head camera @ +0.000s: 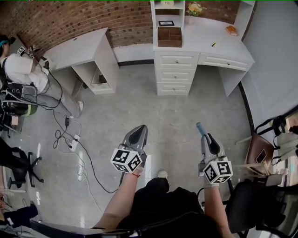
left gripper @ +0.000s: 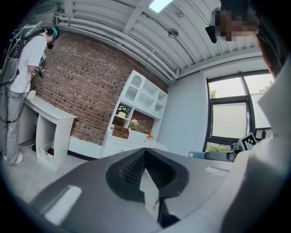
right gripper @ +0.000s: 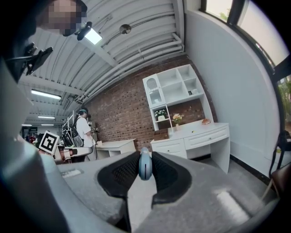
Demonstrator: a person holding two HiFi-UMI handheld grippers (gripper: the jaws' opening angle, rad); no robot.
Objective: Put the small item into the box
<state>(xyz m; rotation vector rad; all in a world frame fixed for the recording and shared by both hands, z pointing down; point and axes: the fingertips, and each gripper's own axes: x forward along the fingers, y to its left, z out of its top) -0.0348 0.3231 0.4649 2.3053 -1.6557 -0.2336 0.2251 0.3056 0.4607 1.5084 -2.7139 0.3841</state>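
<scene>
**Head view.** The transport step, as judged from the layout. The right tool (head camera: 204, 133) is clamped on the small item (head camera: 199, 126), a pale blue piece whose rounded end sticks out beyond the jaw tips. The left tool (head camera: 140, 130) has its jaws together with nothing in them. Both are held over open floor, well apart from the white table (head camera: 205, 36). The box (head camera: 169, 36), brown, wooden and open-topped with inner dividers, stands at the left end of the table top, near the back edge and below the shelf unit (head camera: 167, 11). The next move calls for walking up to the table and bringing the right tool above one compartment before the jaws part.

**Left gripper view.** The left tool (left gripper: 144, 155) shows its ribbed jaw pads closed against each other, empty. The box (left gripper: 120, 132) is far off on the table.

**Right gripper view.** The right tool (right gripper: 144, 157) grips the small item (right gripper: 144, 166) edge-on between its pads. The item looks slim, smooth and rounded, pale blue with a darker line down its middle; what it is cannot be told. The box (right gripper: 160, 134) lies straight ahead on the table's left end.
</scene>
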